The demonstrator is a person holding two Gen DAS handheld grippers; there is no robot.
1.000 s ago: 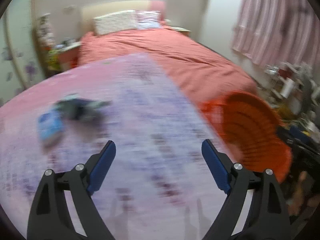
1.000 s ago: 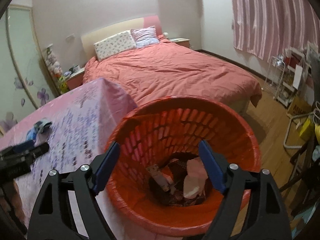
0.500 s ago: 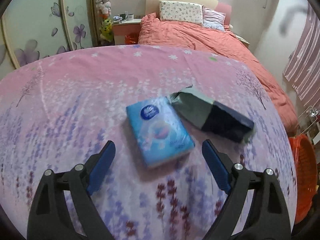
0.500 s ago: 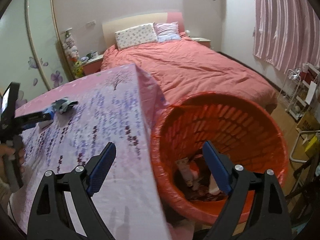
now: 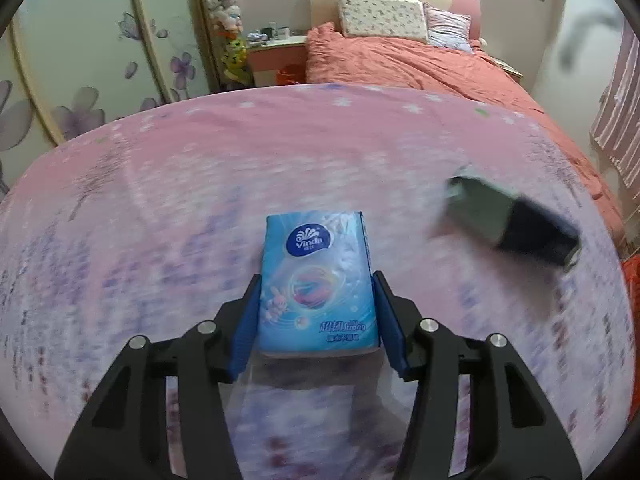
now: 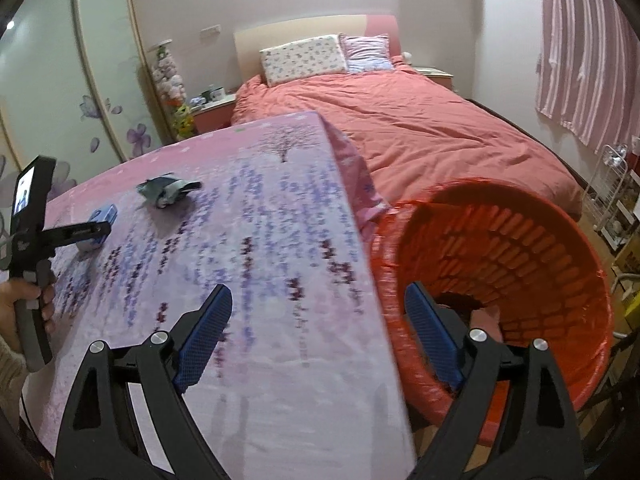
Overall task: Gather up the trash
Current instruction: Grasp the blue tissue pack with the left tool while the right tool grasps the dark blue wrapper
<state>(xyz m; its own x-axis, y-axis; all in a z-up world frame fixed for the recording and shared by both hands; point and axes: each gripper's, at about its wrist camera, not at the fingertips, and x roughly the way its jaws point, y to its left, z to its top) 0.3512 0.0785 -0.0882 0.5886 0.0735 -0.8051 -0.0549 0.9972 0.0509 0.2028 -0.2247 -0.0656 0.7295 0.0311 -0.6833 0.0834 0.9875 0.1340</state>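
Two blue fingers of the left gripper (image 5: pixel 318 312) press the long sides of the tissue pack (image 5: pixel 318 280), which lies on the flowered table (image 5: pixel 160 200), left of a crumpled dark wrapper (image 5: pixel 512 220). Its long axis runs away from the camera, along the fingers, with the logo at the far end. For a good lift, I would squeeze gently and keep the soft pack level. The right gripper (image 6: pixel 318 336) is spread wide and holds nothing, near the red bin (image 6: pixel 540 248).
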